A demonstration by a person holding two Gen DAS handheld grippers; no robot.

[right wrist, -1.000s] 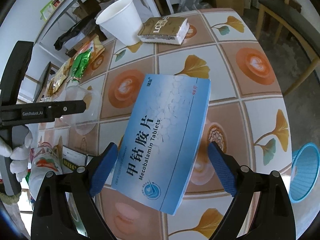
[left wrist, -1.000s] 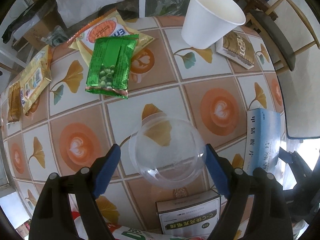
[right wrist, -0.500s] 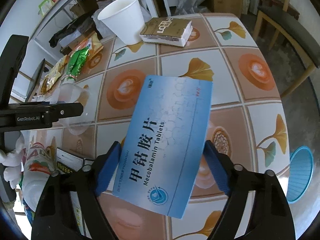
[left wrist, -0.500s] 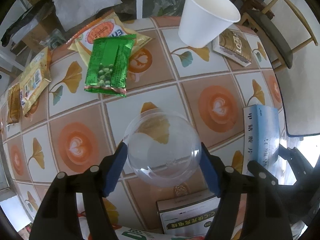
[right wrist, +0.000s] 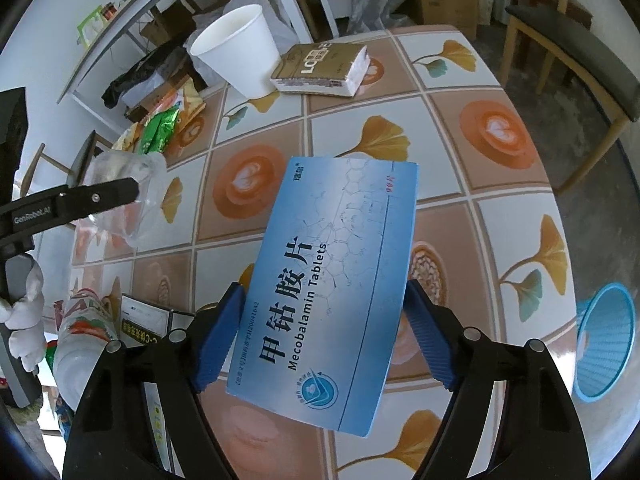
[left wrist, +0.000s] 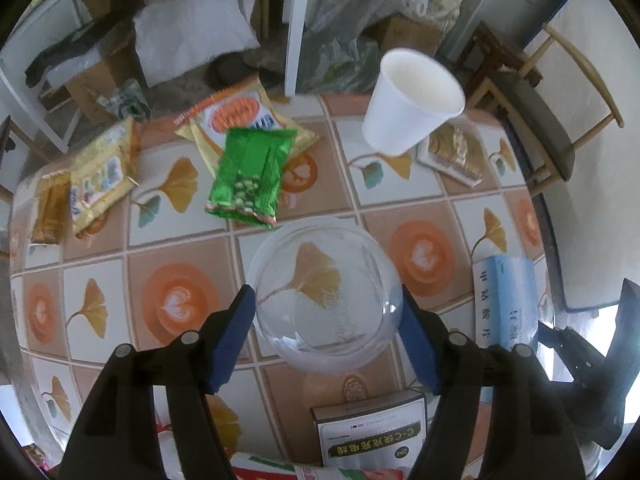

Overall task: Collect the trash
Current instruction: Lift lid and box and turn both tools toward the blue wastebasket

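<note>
My left gripper (left wrist: 326, 336) is shut on a clear plastic cup (left wrist: 325, 294), held above the tiled table (left wrist: 176, 308). The cup also shows in the right wrist view (right wrist: 120, 196). My right gripper (right wrist: 322, 338) is shut on a blue Mecobalamin tablet box (right wrist: 332, 280), lifted off the table; the box shows in the left wrist view (left wrist: 506, 304) at the right. A green snack packet (left wrist: 250, 176), yellow snack bags (left wrist: 240, 116), a white paper cup (left wrist: 412, 102) and a gold carton (left wrist: 452, 152) lie at the far side.
A black-and-white medicine box (left wrist: 372, 432) and a printed bottle (right wrist: 80, 344) lie at the near edge. More yellow wrappers (left wrist: 100, 172) sit far left. A blue basket (right wrist: 604, 340) stands on the floor right of the table. A chair (right wrist: 572, 52) stands far right.
Both grippers closed: the left onto the clear cup, the right onto the blue box. Both have lifted their objects and pulled back from the table.
</note>
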